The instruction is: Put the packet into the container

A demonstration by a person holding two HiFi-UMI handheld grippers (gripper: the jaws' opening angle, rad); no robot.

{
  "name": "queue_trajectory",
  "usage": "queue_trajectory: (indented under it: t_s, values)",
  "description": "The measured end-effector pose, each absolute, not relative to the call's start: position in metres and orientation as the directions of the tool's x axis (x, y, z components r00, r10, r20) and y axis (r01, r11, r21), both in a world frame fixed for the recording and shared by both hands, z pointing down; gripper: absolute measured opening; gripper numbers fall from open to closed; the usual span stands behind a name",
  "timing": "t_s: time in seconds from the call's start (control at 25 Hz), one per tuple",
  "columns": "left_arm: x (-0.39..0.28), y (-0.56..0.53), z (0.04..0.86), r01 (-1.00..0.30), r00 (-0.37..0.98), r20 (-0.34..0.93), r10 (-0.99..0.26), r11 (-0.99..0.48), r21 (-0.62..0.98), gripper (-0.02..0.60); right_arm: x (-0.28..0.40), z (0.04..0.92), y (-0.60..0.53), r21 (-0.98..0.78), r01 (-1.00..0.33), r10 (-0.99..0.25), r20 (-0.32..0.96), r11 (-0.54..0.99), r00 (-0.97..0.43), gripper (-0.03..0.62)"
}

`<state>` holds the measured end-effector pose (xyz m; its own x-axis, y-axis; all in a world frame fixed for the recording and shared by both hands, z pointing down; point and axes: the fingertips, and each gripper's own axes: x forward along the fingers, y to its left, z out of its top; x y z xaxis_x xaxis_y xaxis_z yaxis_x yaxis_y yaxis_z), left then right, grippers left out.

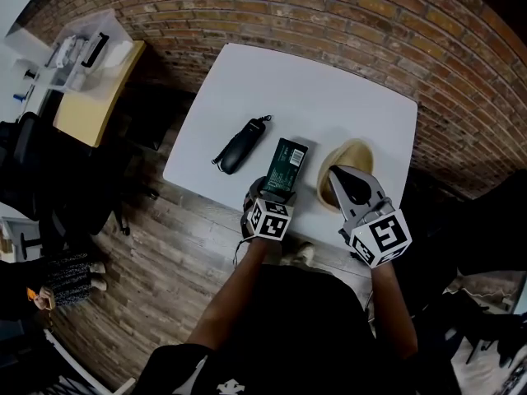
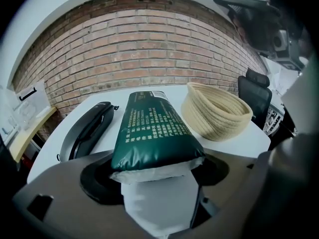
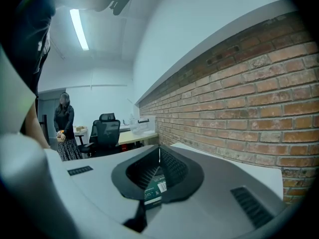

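Note:
A dark green packet (image 1: 288, 164) lies on the white table (image 1: 329, 97), just left of a woven beige basket (image 1: 356, 151). My left gripper (image 1: 272, 194) sits at the packet's near end. In the left gripper view the packet (image 2: 152, 133) runs away from me, its white sealed end sits between the jaws of my left gripper (image 2: 159, 193), and the pads press on it. The basket (image 2: 215, 112) stands empty to the right. My right gripper (image 1: 342, 179) hovers over the basket's near side, shut and empty. In the right gripper view the shut gripper (image 3: 159, 153) points towards the brick wall.
A black oblong case (image 1: 241, 146) lies on the table left of the packet, also seen as the case (image 2: 89, 128). Brick wall (image 1: 346, 15) runs behind the table. A wooden desk (image 1: 90, 97) with a clear box stands far left. An office chair (image 3: 105, 131) and a standing person (image 3: 65, 126) are beyond.

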<state>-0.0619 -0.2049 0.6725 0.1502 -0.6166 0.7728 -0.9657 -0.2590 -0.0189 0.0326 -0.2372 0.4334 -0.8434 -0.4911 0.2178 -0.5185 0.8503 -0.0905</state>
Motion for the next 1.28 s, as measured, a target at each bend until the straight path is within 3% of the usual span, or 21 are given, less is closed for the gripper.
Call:
queue_trajectory:
  t_s: [0.2,0.44,0.68,0.96,1.28]
  values:
    - [-0.069,-0.203,0.648,-0.953,0.196,0.725,-0.66,-0.303,-0.019,0.41,0.023,0.438,-0.236,-0.082,-0.474,-0.444,0.242,0.877,-0.863,0.005]
    - [-0.079,-0.2,0.6,-0.875,0.316,0.687,-0.655,-0.481,-0.056,0.41,0.005,0.436,-0.235,-0.044,-0.391,-0.362,0.297,0.919,-0.884,0.008]
    - [-0.092,-0.194,0.555,-0.755,0.459,0.67,-0.583,-0.654,-0.052,0.41,-0.006,0.431,-0.228,0.037,-0.283,-0.277,0.363,0.958,-0.89,0.111]
    - [-0.093,-0.179,0.531,-0.47,0.528,0.762,-0.375,-0.876,-0.105,0.41,-0.018,0.434,-0.206,0.136,-0.084,-0.143,0.516,0.987,-0.844,0.258]
    - [-0.079,-0.163,0.518,-0.222,0.568,0.801,-0.191,-0.972,-0.074,0.41,-0.032,0.461,-0.178,0.185,0.132,-0.029,0.676,0.974,-0.736,0.413]
